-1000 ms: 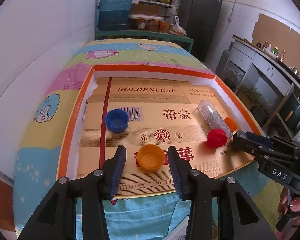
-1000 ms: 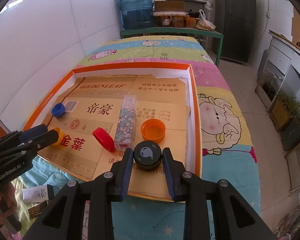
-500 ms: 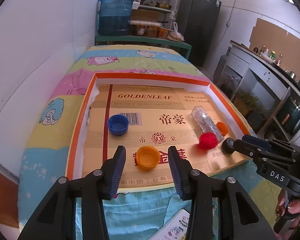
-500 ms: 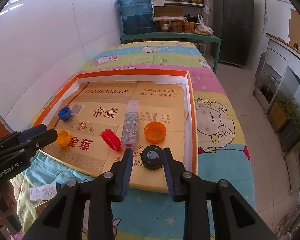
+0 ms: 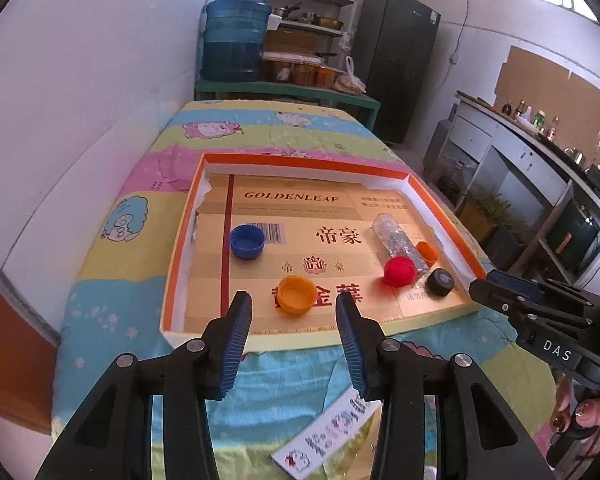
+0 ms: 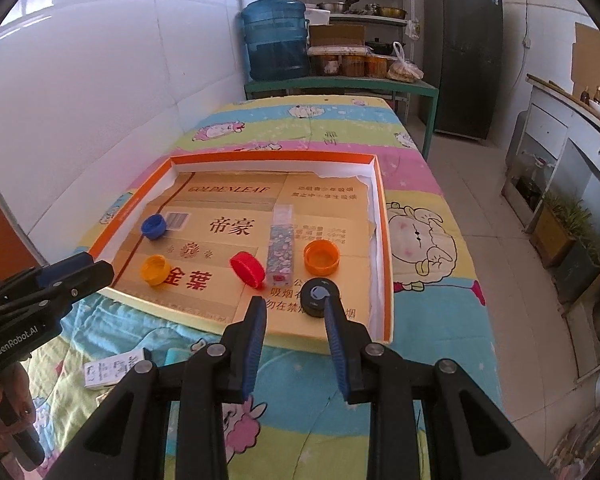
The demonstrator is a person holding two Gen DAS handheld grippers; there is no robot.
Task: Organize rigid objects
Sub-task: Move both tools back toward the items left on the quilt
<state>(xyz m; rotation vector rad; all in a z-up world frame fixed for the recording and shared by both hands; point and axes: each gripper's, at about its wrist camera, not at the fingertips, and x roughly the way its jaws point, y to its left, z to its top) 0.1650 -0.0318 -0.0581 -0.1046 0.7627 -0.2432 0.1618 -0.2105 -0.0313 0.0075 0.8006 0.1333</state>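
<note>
An orange-rimmed cardboard tray (image 5: pixel 182 236) (image 6: pixel 384 264) lies on the bed. In it sit a blue cap (image 5: pixel 247 241) (image 6: pixel 154 227), a yellow-orange cap (image 5: pixel 296 294) (image 6: pixel 155 269), a red cap (image 5: pixel 399 271) (image 6: pixel 246 269), a clear glitter-filled tube (image 5: pixel 396 238) (image 6: pixel 282 243), an orange cap (image 5: pixel 427 252) (image 6: pixel 321 256) and a black cap (image 5: pixel 440 282) (image 6: pixel 320 297). My left gripper (image 5: pixel 294 304) is open and empty, held back above the tray's near edge. My right gripper (image 6: pixel 296 308) is open and empty, just short of the black cap.
The tray rests on a cartoon-print bedspread (image 6: pixel 416 240). A printed card (image 5: pixel 326 436) and a small box (image 6: pixel 114 368) lie on the bedspread near me. A wall runs along the left. A water jug (image 6: pixel 278 40), shelves and a dark fridge (image 6: pixel 462 52) stand beyond the bed.
Both grippers have pulled back toward me from the tray. The right one has left the black cap behind. The left one has drawn away from the yellow-orange cap. The objects stayed put.
</note>
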